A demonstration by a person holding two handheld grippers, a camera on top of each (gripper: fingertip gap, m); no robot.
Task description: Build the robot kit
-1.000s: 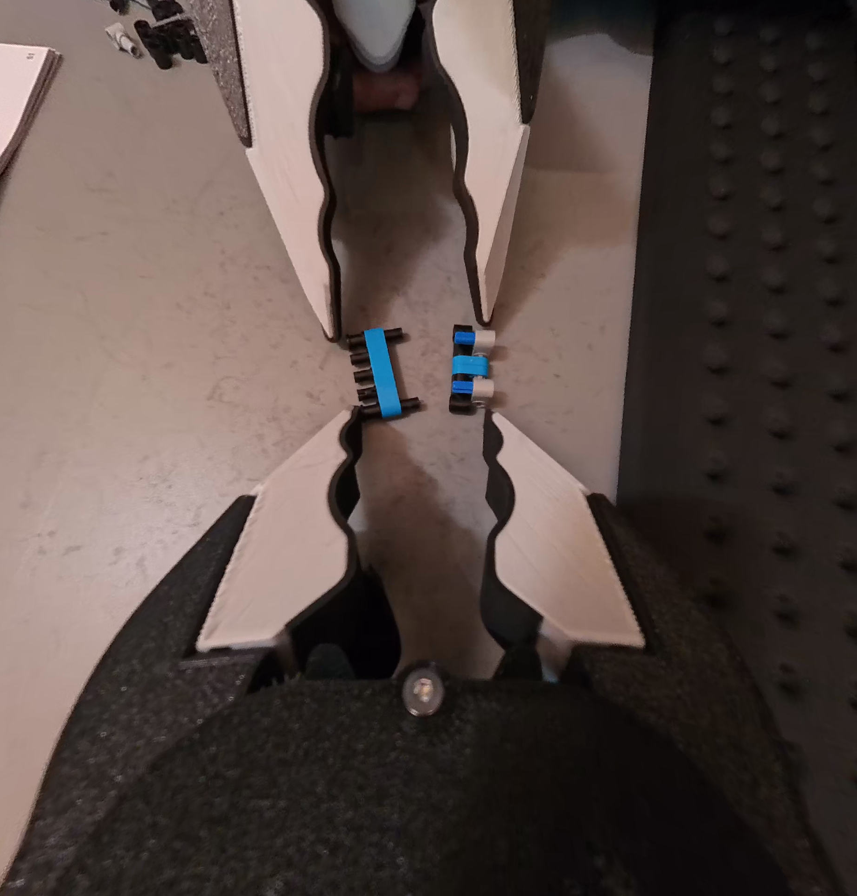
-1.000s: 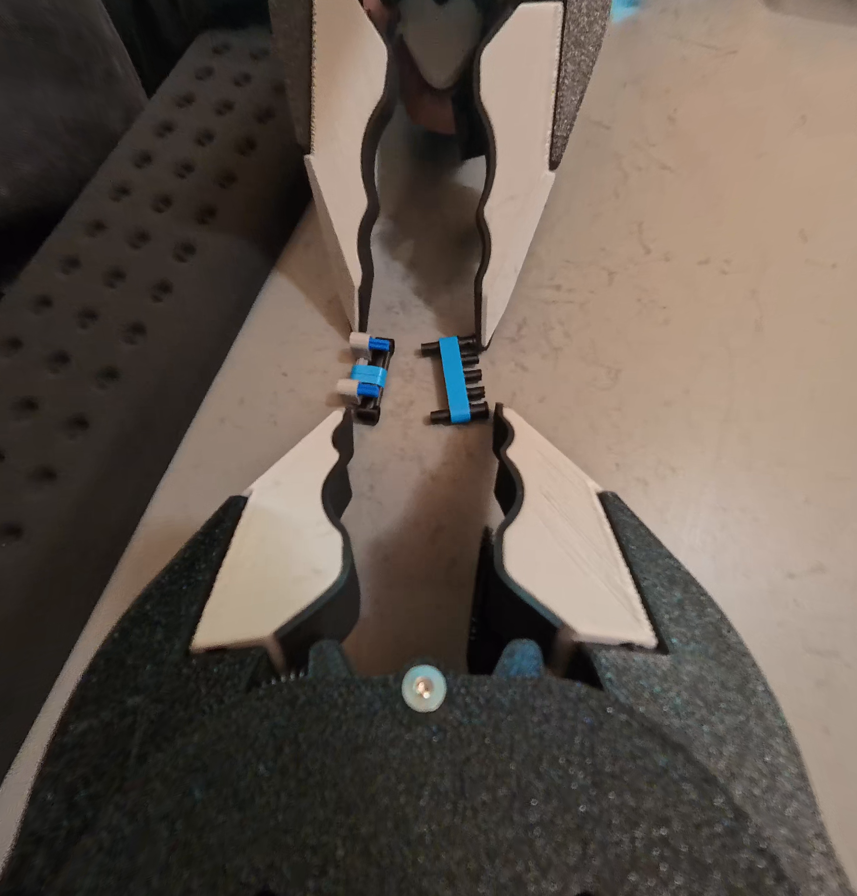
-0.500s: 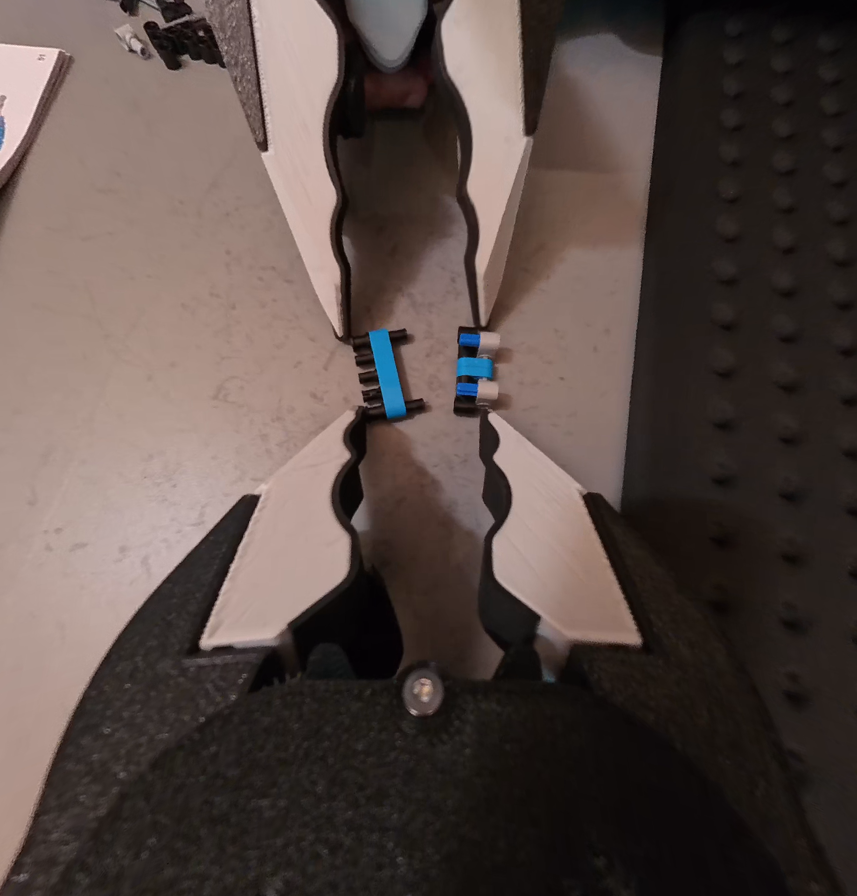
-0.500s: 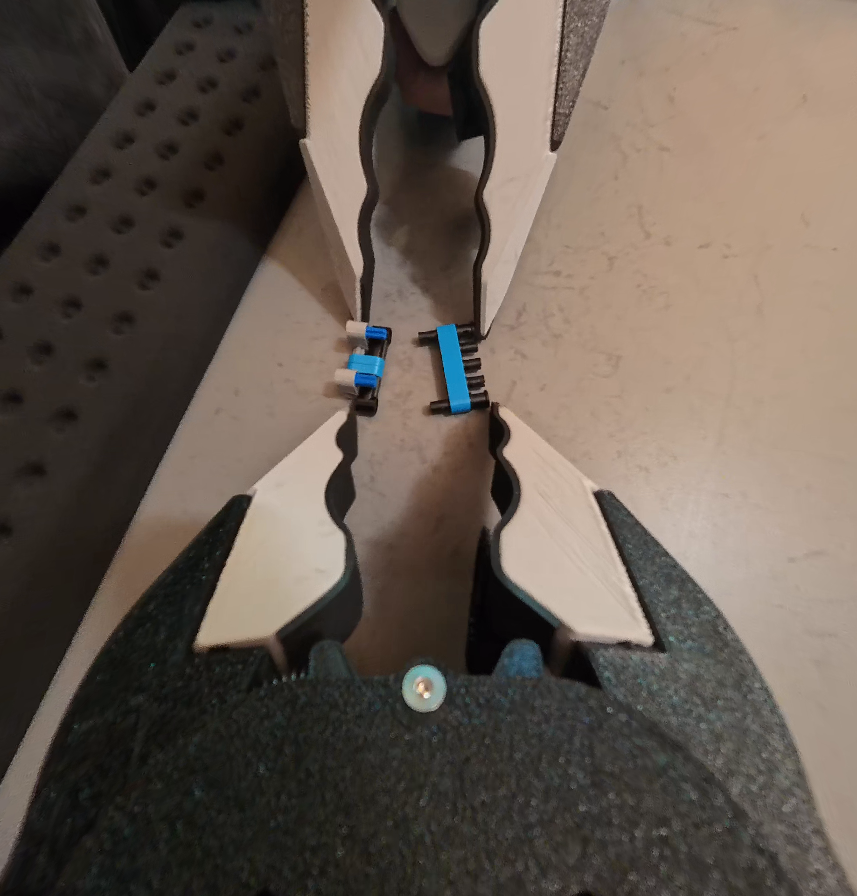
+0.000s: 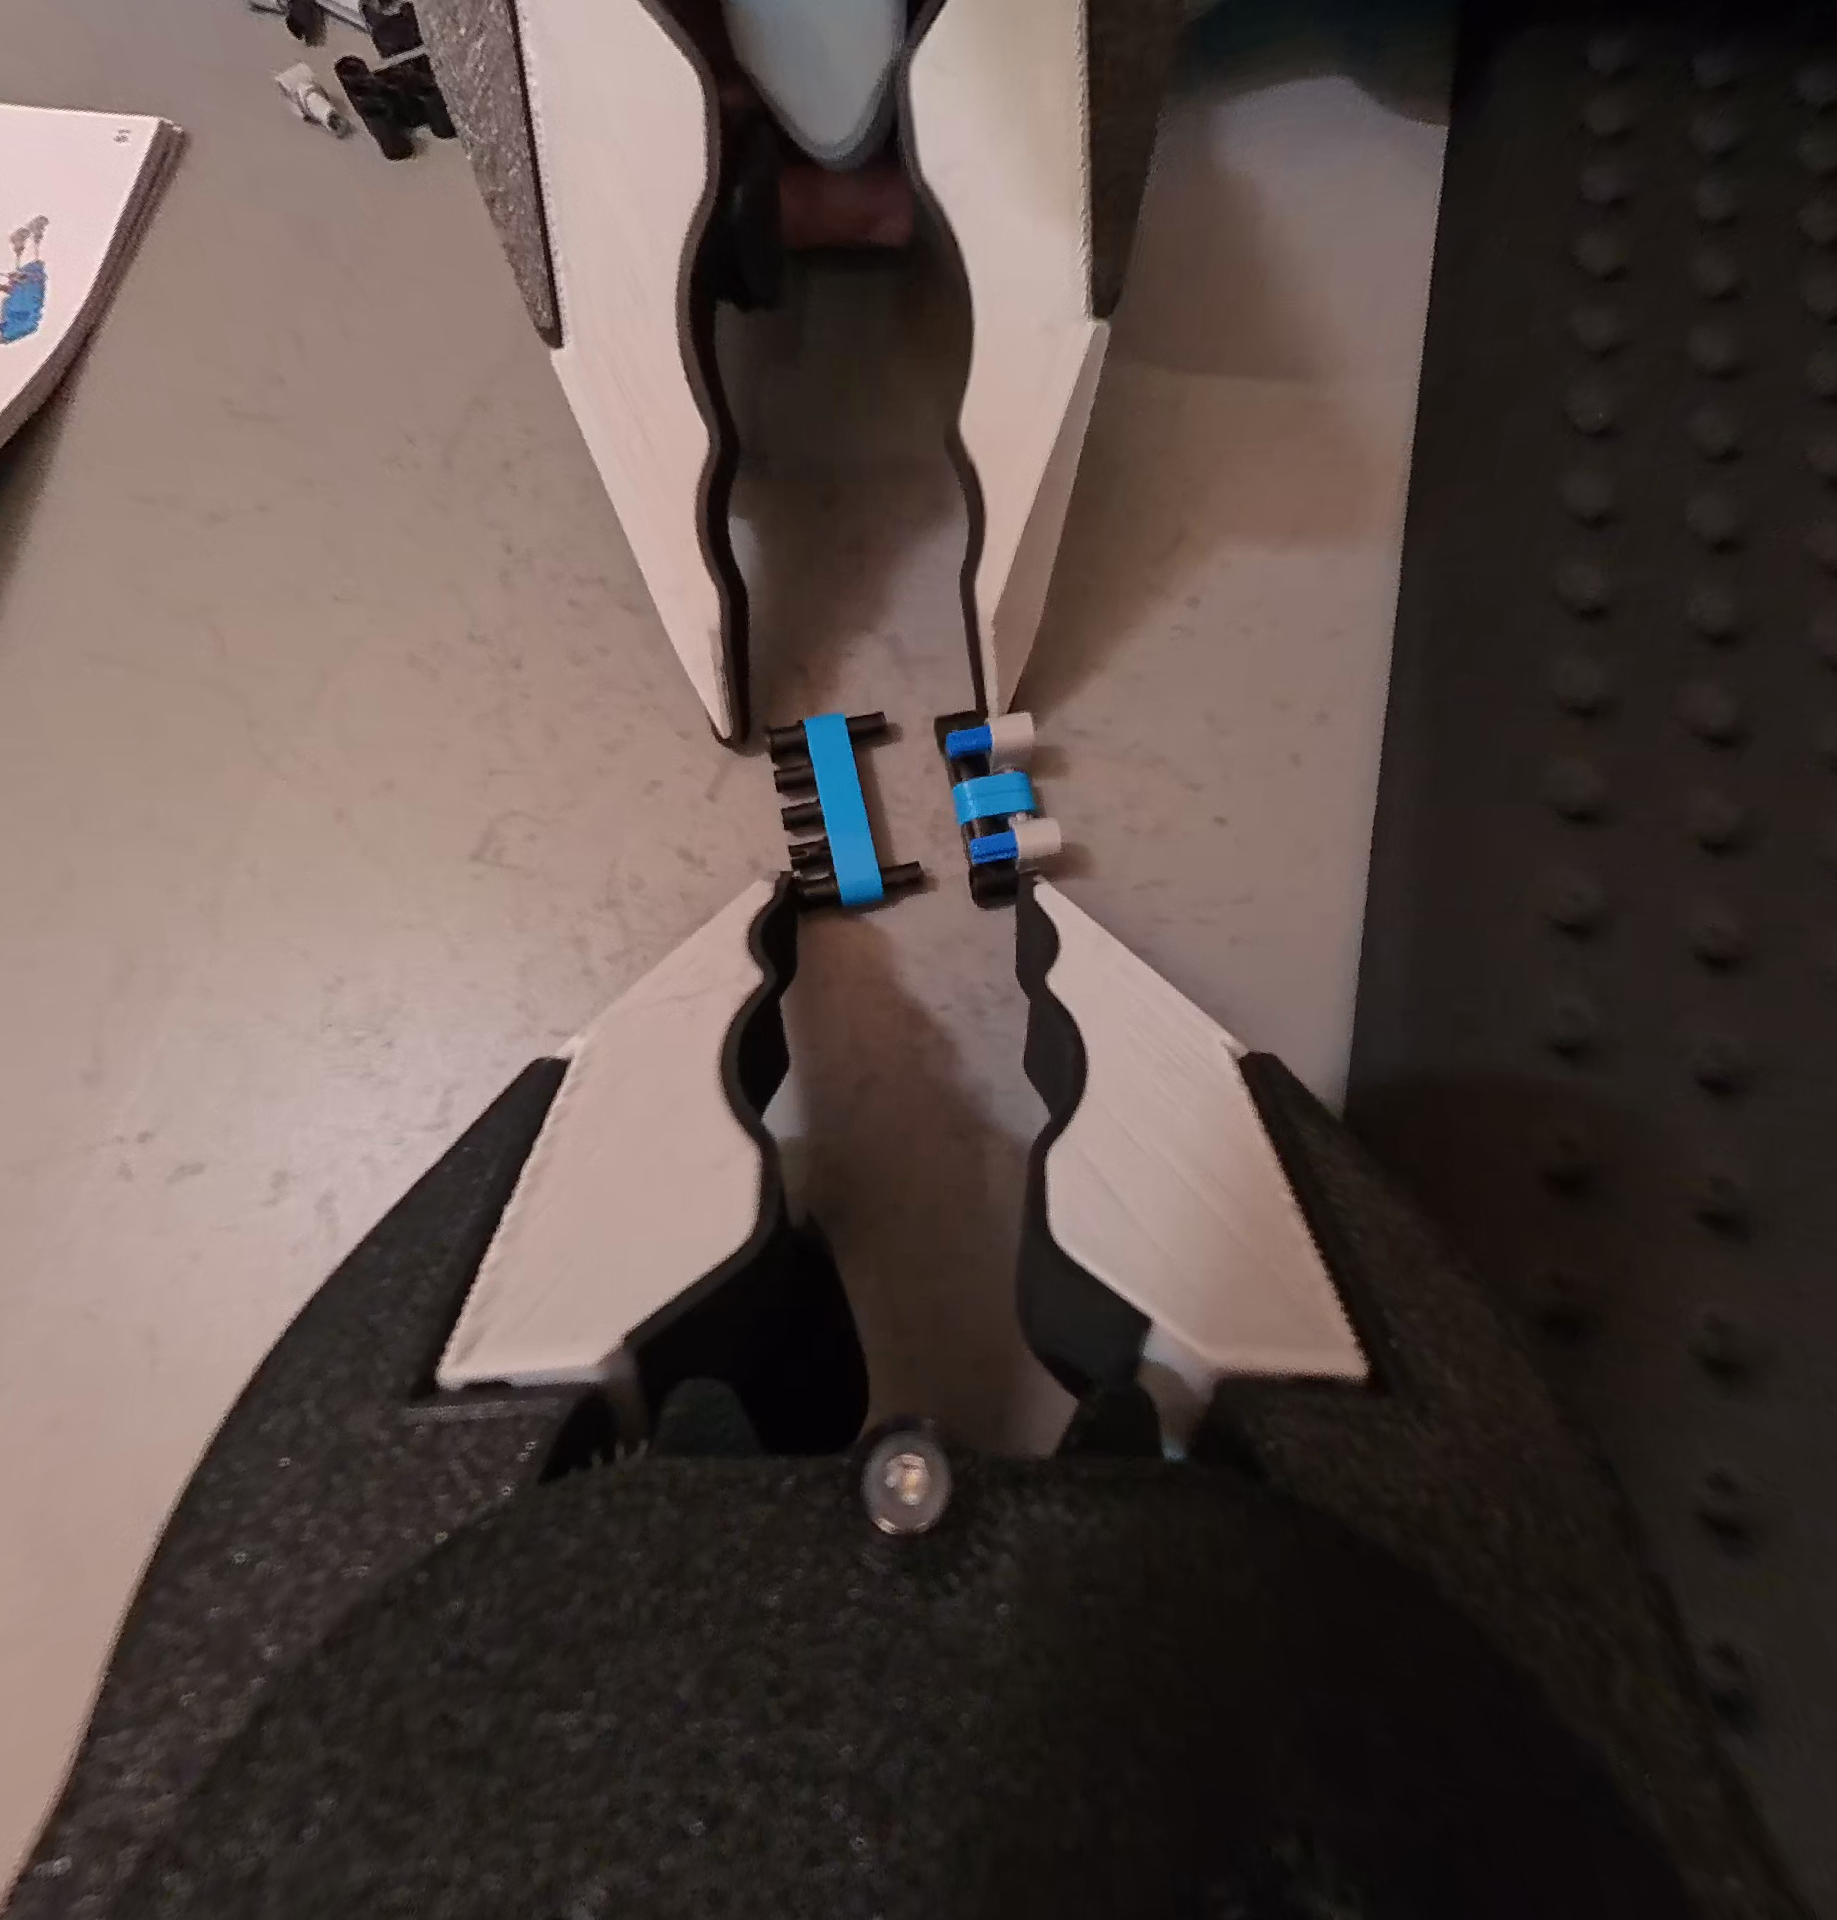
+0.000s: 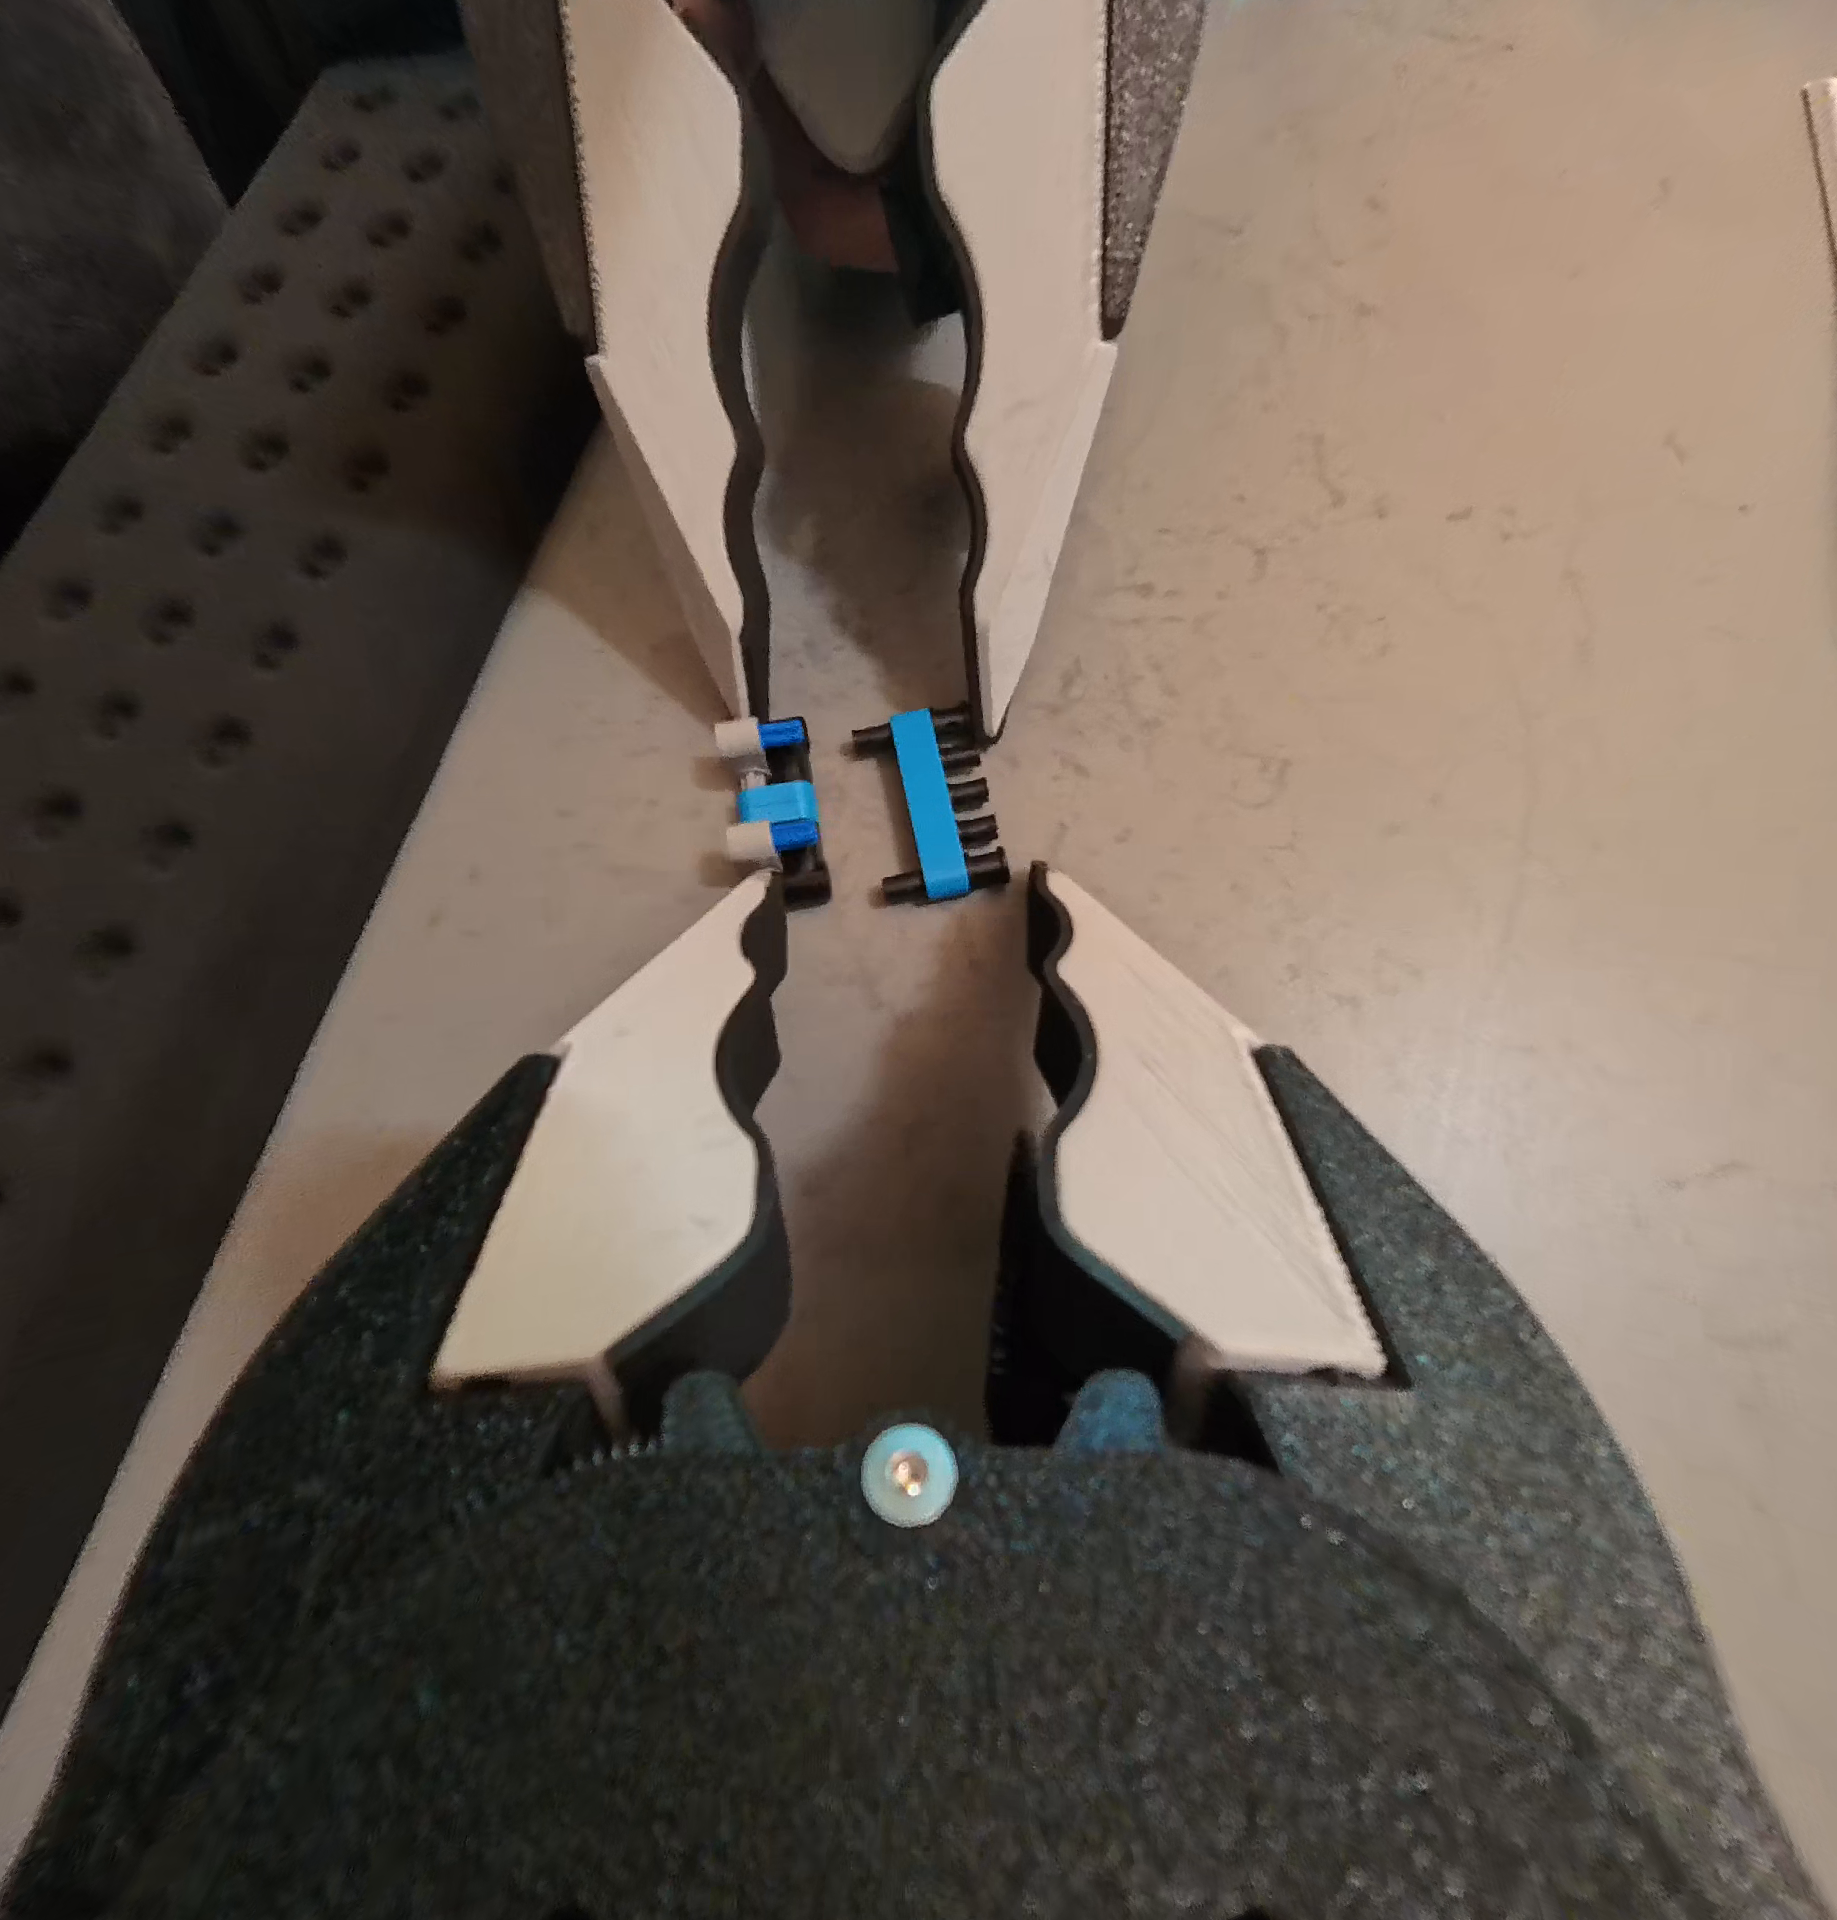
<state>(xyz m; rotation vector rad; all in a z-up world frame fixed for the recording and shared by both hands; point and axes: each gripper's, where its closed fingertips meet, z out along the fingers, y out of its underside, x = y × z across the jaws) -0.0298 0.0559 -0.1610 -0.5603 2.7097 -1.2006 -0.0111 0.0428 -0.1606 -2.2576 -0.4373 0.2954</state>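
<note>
Both claws face each other tip to tip, spread wide, gripping nothing — left claw (image 5: 903,894), right claw (image 6: 898,883). Between them on the counter (image 5: 322,727) lie a blue beam with black pins (image 5: 841,810) and a blue-white pin cluster (image 5: 997,805), apart. Studded dark mat (image 5: 1672,727) alongside — left view alone shows a booklet (image 5: 41,260)

- The white printed booklet (image 5: 41,260) is cut off by the left frame edge.
- Small black and white parts (image 5: 374,88), upper left, cannot be identified.
</note>
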